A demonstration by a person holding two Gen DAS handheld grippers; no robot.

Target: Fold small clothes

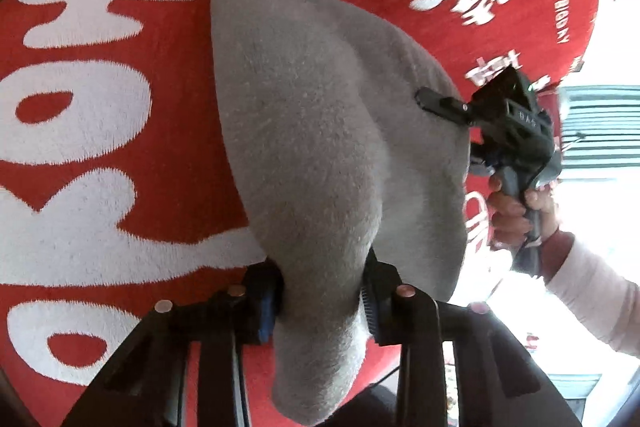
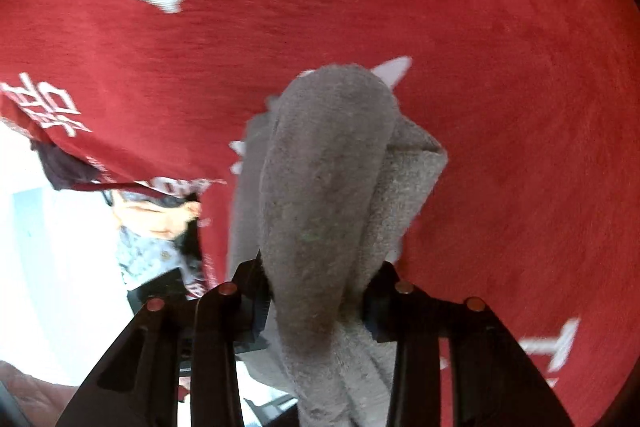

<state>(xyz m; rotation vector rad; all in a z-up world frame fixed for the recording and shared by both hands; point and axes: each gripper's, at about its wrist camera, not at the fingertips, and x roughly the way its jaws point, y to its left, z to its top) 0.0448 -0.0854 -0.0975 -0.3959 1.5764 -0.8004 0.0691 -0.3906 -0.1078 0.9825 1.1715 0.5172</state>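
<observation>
A grey fleecy small cloth [image 1: 320, 131] hangs lifted over a red cloth with white characters [image 1: 100, 107]. My left gripper [image 1: 322, 301] is shut on one bunched edge of the grey cloth. My right gripper [image 1: 430, 101] shows at the right of the left wrist view, held by a hand, pinching the cloth's far edge. In the right wrist view, my right gripper [image 2: 316, 293] is shut on a bunched fold of the grey cloth [image 2: 328, 163], which drapes forward over the red cloth [image 2: 500, 67].
The red cloth's edge [image 2: 120, 183] drops off at the left of the right wrist view, with a white floor and a person [image 2: 160, 223] beyond. A white-sleeved arm [image 1: 592, 291] holds the right gripper.
</observation>
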